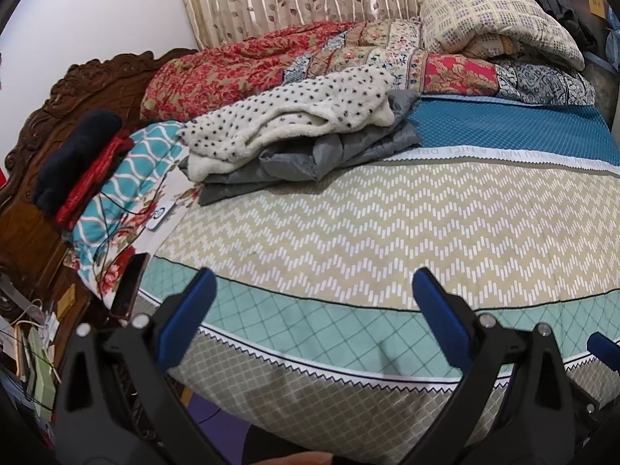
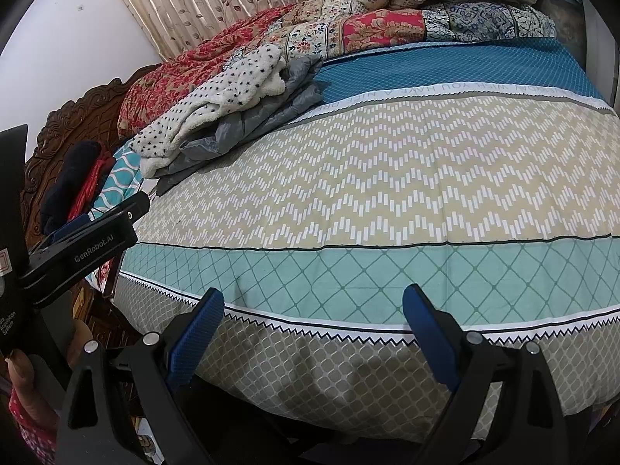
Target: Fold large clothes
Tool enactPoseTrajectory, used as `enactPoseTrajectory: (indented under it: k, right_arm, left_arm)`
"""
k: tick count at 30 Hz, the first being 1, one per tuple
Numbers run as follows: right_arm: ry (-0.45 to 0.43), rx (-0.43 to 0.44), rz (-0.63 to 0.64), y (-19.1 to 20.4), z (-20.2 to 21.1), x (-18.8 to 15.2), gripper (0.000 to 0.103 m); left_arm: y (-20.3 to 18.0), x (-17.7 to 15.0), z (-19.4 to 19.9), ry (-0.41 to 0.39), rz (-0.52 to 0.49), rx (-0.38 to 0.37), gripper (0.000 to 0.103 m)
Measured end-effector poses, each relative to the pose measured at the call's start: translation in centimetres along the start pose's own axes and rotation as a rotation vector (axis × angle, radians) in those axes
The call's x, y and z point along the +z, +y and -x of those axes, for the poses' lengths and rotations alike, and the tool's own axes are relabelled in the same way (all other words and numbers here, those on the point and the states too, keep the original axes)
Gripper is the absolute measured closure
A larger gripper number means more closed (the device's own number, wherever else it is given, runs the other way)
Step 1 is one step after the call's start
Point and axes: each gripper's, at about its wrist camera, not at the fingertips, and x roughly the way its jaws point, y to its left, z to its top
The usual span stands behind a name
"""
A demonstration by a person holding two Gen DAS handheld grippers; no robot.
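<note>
A white fleece garment with black dots lies crumpled on a grey padded jacket at the far left of the bed. My left gripper hangs open over the bed's near edge, nothing between its blue fingers. My right gripper is open too, over the same near edge, empty. Both are well short of the clothes. The left gripper's black body shows at the left of the right wrist view, with a hand below it.
The bed sheet has beige zigzag, teal and blue bands. Folded quilts and a cream blanket line the far side by the curtain. Pillows and dark folded items rest against the carved wooden headboard at left. A phone leans there.
</note>
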Motion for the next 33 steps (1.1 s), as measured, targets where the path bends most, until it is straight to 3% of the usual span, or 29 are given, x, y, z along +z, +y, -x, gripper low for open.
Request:
enactPoseTrajectory:
  k: [33]
  right_arm:
    - [0.003,0.002,-0.001,0.02,-0.04,-0.07,0.006]
  left_arm:
    - [0.45,-0.4,-0.66,0.018,-0.009,-0.02,0.006]
